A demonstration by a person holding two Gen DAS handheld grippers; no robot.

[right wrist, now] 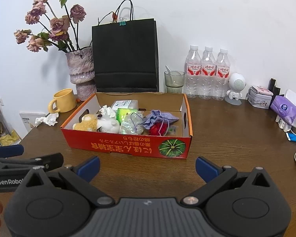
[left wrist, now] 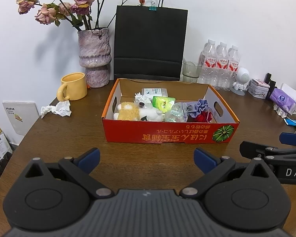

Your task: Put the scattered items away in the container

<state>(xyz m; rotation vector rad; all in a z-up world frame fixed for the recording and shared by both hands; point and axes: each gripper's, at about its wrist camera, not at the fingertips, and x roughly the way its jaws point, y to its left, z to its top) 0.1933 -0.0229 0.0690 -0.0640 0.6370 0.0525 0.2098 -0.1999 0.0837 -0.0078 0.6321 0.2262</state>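
A red cardboard box (left wrist: 167, 133) (right wrist: 126, 146) stands mid-table. It holds a plush toy (left wrist: 128, 111) (right wrist: 88, 124), crumpled plastic (left wrist: 174, 113) (right wrist: 131, 126), a green packet (left wrist: 162, 102), a white packet (right wrist: 125, 104) and a purple cloth pouch (left wrist: 199, 106) (right wrist: 159, 118) over something red. A crumpled white tissue (left wrist: 56, 108) (right wrist: 47, 119) lies on the table left of the box. My left gripper (left wrist: 147, 161) is open and empty in front of the box. My right gripper (right wrist: 147, 167) is open and empty, also in front of the box.
A yellow mug (left wrist: 73, 86) (right wrist: 63, 100), a vase of dried roses (left wrist: 94, 57) and a black paper bag (left wrist: 150, 43) stand behind the box. A glass (right wrist: 174, 81), three water bottles (right wrist: 207, 73), a robot figure (right wrist: 235, 87), a tin and tissue pack (right wrist: 286, 108) sit right.
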